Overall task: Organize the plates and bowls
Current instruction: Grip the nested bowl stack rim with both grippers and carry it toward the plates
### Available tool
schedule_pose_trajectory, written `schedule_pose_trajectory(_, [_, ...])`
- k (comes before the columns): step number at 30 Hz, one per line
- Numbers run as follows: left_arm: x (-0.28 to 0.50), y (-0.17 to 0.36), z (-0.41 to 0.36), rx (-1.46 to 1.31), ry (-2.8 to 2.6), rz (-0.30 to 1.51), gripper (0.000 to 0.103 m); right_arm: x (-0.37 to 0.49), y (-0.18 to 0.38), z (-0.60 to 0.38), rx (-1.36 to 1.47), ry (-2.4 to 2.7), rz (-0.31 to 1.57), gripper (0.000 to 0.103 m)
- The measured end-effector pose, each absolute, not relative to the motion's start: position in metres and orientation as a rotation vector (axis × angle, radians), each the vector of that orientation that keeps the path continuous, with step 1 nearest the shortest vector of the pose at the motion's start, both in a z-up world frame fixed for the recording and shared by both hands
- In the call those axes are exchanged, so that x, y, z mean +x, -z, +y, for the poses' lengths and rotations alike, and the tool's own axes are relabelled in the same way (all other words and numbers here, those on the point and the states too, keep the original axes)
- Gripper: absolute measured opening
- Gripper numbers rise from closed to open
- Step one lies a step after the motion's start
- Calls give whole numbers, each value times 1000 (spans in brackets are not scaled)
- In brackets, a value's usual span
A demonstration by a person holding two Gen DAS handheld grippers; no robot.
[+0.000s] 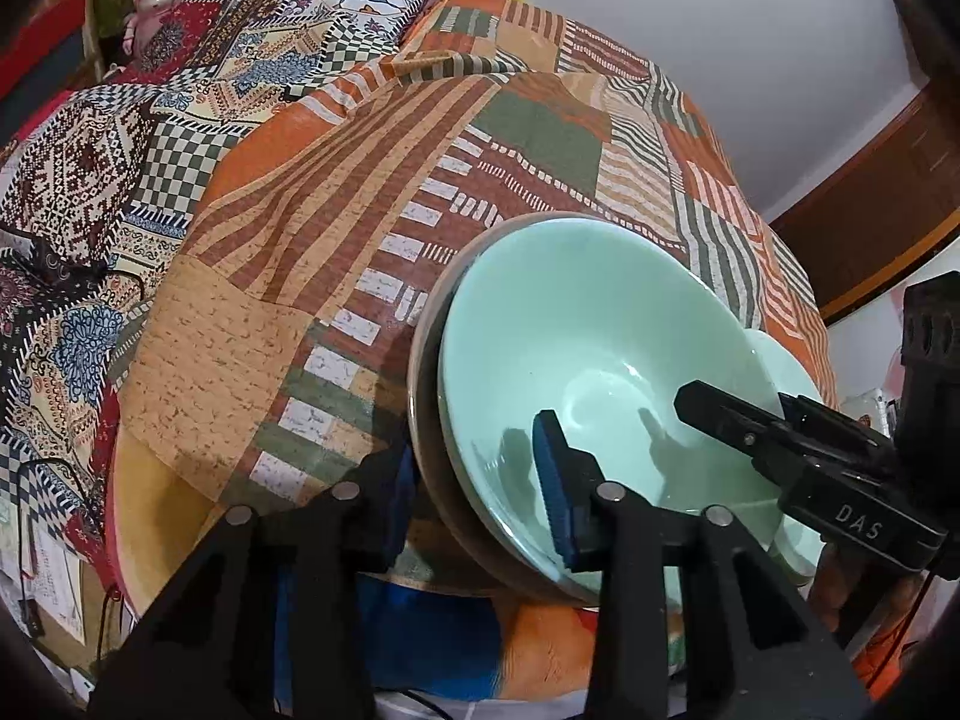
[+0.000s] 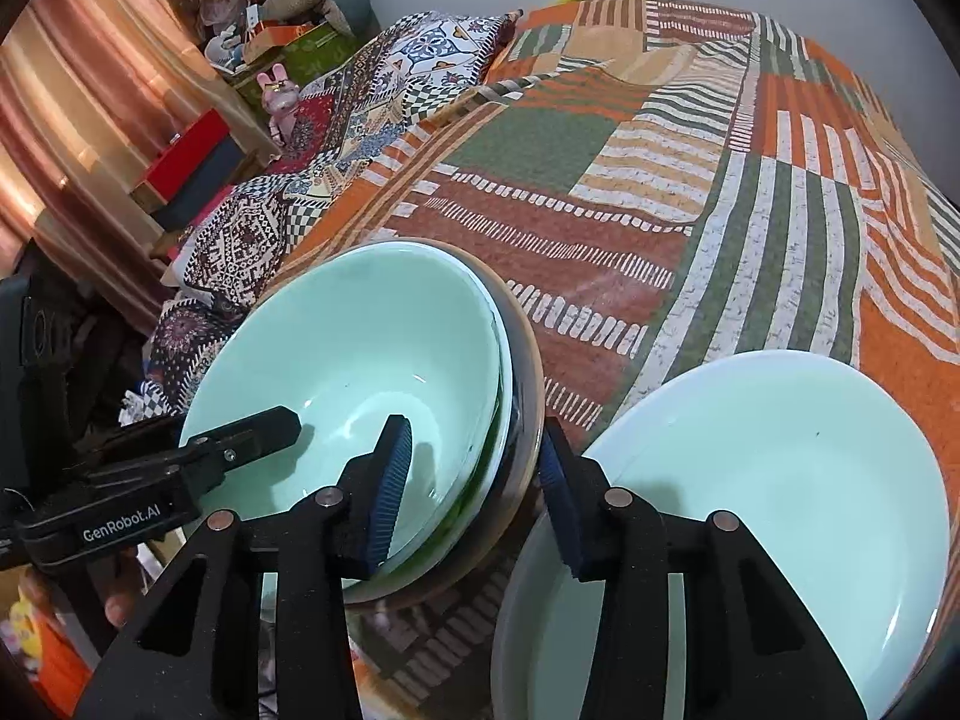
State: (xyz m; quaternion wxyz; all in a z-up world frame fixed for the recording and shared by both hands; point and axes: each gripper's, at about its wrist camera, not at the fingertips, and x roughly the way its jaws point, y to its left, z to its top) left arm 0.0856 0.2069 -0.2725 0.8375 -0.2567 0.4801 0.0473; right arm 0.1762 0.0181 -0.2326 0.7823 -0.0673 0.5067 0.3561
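Straddling the near-left rim of a stack of mint-green bowls [image 1: 594, 330], the left gripper [image 1: 480, 498] has one blue-padded finger [image 1: 555, 486] inside the top bowl and the other outside the stack, mostly hidden behind the black frame; the jaws stand narrow across the stacked rims, and the pads look pressed on them, though the outer contact cannot be seen clearly. From the other side the right gripper [image 2: 477, 480] does the same on the stack [image 2: 372, 348]: its left pad [image 2: 390, 486] sits inside the top bowl against the inner wall, its right pad [image 2: 558, 498] outside the dark outer bowl's rim, jaws narrow and closed on the rim. Each gripper shows in the other's view as a black finger reaching into the bowl from the opposite edge. Under the mint bowl at least one more mint rim and a darker, brown-edged bowl show as nested layers. The stack rests on a patchwork bedcover [image 2: 690, 180] of orange, green and cream stripes. Just right of the stack, near but apart from it, lie mint-green plates [image 2: 798, 456], the right gripper's outer finger overlapping their left edge in the view. A pink toy rabbit [image 2: 277, 90] stands far back by the curtain.
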Motion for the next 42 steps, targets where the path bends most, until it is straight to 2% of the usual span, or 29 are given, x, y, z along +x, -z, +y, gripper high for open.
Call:
schedule_pose_trajectory(21, [80, 258, 201, -532, -154, 1007, 37, 176, 222, 16, -91, -733, 1112, 33])
schedule_pose_trajectory(42, [74, 199, 170, -454, -115, 907, 37, 165, 174, -16, -17, -730, 994, 33])
